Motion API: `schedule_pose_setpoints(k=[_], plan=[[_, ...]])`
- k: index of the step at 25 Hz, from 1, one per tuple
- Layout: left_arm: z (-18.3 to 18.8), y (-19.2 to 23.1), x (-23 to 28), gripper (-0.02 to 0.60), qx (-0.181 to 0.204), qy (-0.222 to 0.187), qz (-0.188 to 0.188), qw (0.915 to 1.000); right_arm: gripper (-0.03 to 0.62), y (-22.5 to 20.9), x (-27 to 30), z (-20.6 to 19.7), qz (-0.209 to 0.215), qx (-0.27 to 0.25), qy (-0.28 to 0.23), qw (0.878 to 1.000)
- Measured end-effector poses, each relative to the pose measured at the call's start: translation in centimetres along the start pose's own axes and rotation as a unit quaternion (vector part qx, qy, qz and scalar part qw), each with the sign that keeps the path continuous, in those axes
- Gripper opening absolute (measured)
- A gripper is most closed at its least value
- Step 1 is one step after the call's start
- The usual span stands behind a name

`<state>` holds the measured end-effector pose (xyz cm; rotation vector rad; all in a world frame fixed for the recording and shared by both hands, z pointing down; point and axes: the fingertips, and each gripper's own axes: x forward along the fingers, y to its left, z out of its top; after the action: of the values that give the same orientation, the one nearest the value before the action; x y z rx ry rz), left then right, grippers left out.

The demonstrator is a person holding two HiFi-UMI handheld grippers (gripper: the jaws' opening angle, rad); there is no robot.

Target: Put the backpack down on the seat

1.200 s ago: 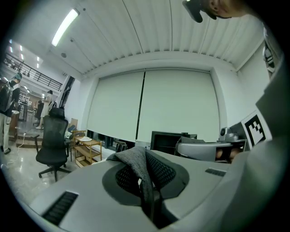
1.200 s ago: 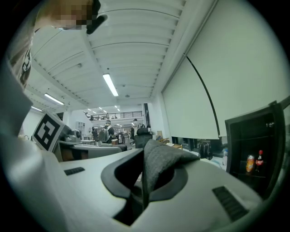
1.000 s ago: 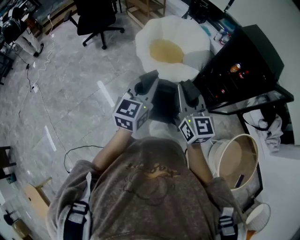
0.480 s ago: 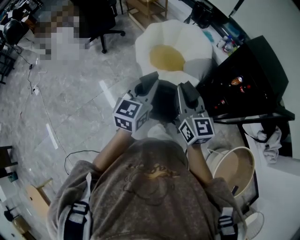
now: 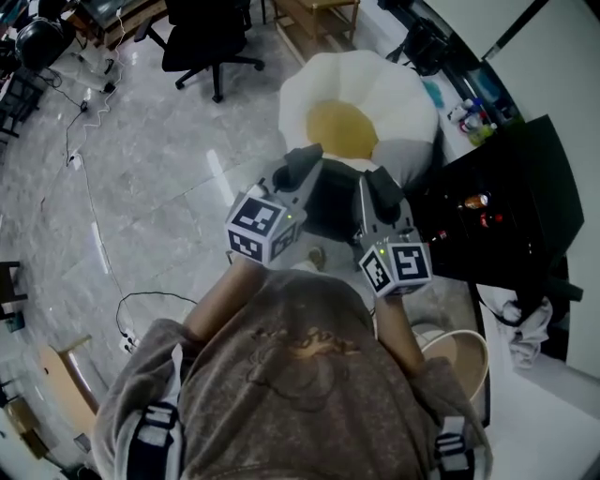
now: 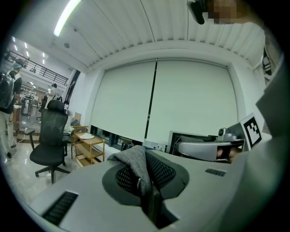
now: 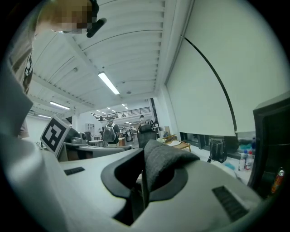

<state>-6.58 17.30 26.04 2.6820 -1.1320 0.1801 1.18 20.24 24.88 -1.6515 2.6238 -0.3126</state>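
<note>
The dark backpack (image 5: 331,200) hangs between my two grippers, in front of the person's chest and just short of the seat's near edge. The seat (image 5: 349,120) is a white flower-shaped cushion with a yellow middle, on the floor ahead. My left gripper (image 5: 302,167) is shut on a grey fabric strap (image 6: 135,164) of the backpack. My right gripper (image 5: 380,185) is shut on another grey strap (image 7: 164,164). In both gripper views the jaws point up at the ceiling and blinds. Most of the backpack's body is hidden behind the grippers.
A black table (image 5: 506,211) with small items stands close on the right. A pale round bucket (image 5: 461,354) sits at the lower right. A black office chair (image 5: 208,37) and a wooden shelf (image 5: 319,17) stand beyond the seat. Cables (image 5: 141,305) trail over the grey floor on the left.
The seat and the black table have slid lower and nearer in the head view. Both grippers keep their hold on the backpack straps at the same height.
</note>
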Motion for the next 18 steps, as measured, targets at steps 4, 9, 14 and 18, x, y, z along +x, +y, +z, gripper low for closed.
schedule_pose_setpoints(k=[4,9,14,18], plan=[[0.5,1.2,2.1,0.032,-0.003,-0.002,0.008,1.0000,0.031,-1.7,2.0,0.4,0.011,0.001,0.004,1.000],[1.3,2.9,4.7,0.032,-0.001,-0.005,0.008,1.0000,0.031,-3.5,4.5,0.8,0.014,-0.002,0.010,1.000],[1.9,4.5,7.5,0.032,0.002,0.003,0.002,1.0000,0.031,-5.5,7.2,1.0,0.006,0.001,0.014,1.000],[2.0,6.0,9.8,0.032,0.008,0.009,-0.004,0.9999,0.031,-7.1,9.1,0.9,-0.002,0.005,0.016,1.000]])
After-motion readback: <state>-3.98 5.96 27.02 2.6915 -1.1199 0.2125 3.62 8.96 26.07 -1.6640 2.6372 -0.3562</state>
